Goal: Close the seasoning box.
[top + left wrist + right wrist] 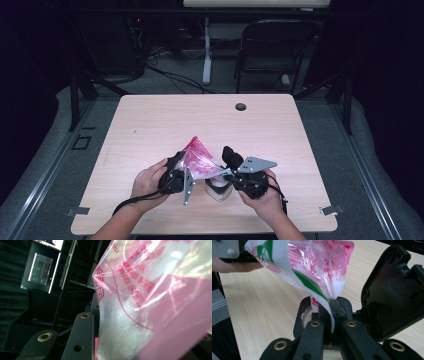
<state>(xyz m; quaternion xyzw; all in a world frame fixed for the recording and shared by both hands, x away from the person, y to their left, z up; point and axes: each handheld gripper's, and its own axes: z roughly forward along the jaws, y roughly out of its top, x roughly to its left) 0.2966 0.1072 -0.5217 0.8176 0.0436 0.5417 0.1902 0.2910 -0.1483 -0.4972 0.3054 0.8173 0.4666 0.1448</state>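
High view looking down on a wooden table (pixel 150 125), with all the work going on near its front edge. Holding a pink-printed plastic bag (pixel 199 159) up off the tabletop, between the two tools. Clamping partway closed around the bag's bulky side with the left gripper (pixel 180 164). Pinching fully closed on a thin lower edge of it with the right gripper (pixel 226 173). Hanging the bag just above a small container (pixel 218 189), with the black flip lid (pixel 231 156) standing open beside it.

Judging the job as roughly midway. Lid already up and bag already lifted into place over the opening. Emptying or tucking the bag in and closing the lid not yet done.

Right gripper view catching what the high view is missing: film trapped between the meeting jaws, green and red print, and the container's round mouth just beneath.

Left gripper view adding pale contents, too blurred to name, inside the clear film, which is pressing against one jaw and hiding the other.
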